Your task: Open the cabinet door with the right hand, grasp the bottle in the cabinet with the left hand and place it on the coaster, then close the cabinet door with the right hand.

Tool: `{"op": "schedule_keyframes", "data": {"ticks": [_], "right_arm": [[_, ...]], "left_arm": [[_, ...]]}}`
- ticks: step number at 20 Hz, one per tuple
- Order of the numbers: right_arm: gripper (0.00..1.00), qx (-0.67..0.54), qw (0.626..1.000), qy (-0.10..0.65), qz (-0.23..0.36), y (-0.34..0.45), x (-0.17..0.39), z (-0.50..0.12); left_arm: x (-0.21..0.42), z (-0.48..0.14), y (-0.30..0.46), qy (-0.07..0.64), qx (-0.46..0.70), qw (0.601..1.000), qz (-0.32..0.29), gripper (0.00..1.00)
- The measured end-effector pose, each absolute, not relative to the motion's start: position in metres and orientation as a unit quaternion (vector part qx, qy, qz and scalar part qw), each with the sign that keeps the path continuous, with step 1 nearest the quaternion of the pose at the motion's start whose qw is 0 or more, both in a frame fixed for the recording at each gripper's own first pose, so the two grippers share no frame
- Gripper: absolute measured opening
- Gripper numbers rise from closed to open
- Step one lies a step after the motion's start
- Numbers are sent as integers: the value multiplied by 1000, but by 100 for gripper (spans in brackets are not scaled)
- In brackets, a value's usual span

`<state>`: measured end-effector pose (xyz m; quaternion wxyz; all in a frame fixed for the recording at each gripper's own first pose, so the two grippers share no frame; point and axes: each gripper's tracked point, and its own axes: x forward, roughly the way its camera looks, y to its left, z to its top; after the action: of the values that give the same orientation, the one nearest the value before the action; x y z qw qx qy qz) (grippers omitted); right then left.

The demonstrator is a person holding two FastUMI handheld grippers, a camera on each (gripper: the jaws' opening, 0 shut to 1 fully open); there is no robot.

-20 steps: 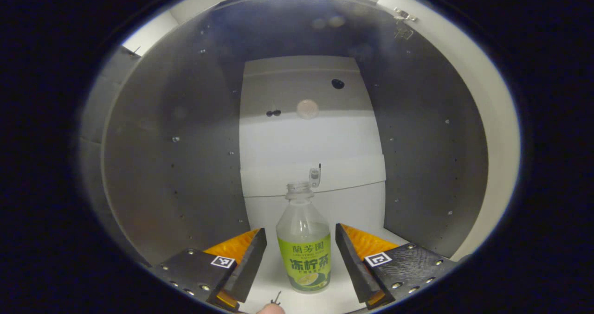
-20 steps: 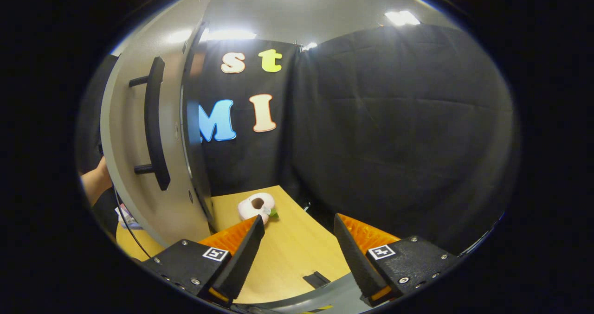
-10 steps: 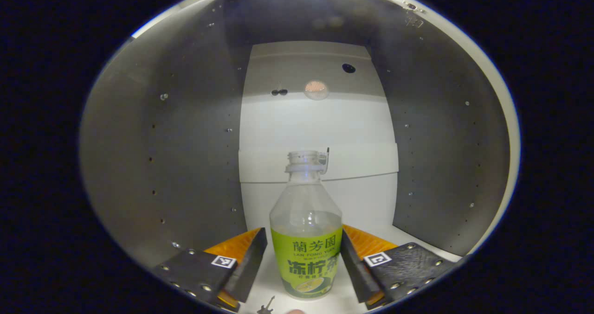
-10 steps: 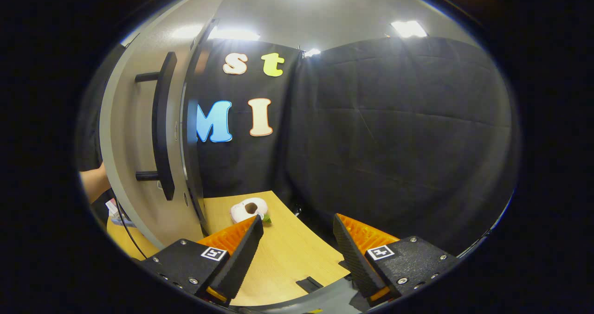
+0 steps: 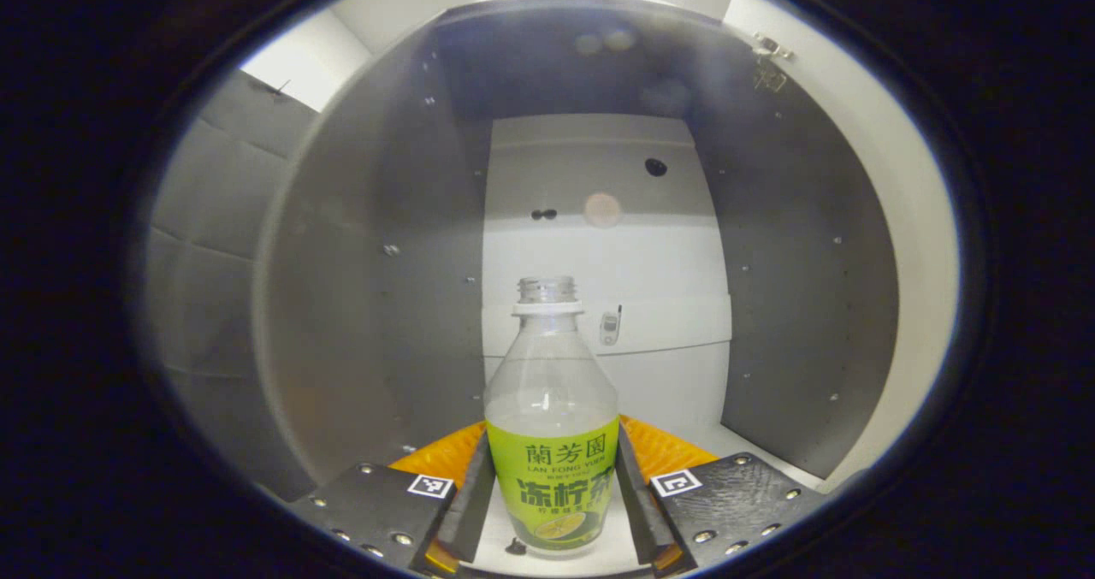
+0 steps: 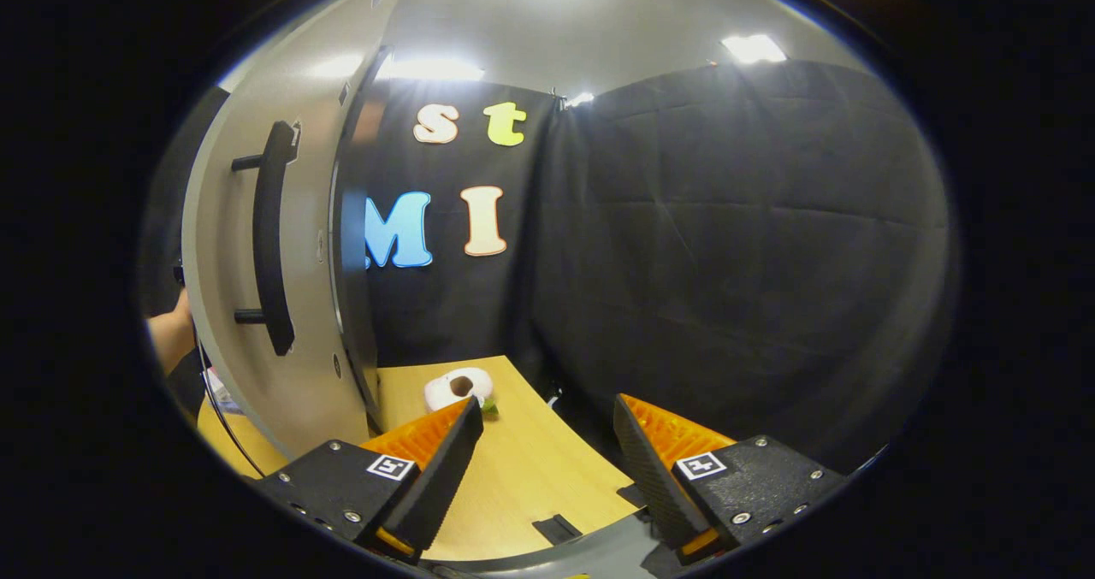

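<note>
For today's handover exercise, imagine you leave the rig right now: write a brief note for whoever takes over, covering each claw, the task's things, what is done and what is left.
Left claw: inside the cabinet, both fingers pressed on the labelled sides of the bottle. The bottle is upright and uncapped.
Right claw: open, holding nothing, above the wooden table, beside the cabinet door.
Done: the door stands open, its handle free; the bottle is gripped.
Left: draw the bottle out, set it on the coaster, then shut the door with the right claw. A pale round object lies on the table; I cannot tell whether it is the coaster.
</note>
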<state>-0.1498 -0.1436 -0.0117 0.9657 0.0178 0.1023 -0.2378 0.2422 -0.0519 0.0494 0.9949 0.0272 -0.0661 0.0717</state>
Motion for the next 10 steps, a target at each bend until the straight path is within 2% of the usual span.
{"op": "schedule_keyframes", "data": {"ticks": [5,10], "right_arm": [[95,30,980,109,-166,-151,-144,-19],[95,1,989,121,-90,-147,-140,-26]], "left_arm": [[161,63,-46,-64,40,992,104,72],[82,81,-41,-78,65,980,169,72]]}}
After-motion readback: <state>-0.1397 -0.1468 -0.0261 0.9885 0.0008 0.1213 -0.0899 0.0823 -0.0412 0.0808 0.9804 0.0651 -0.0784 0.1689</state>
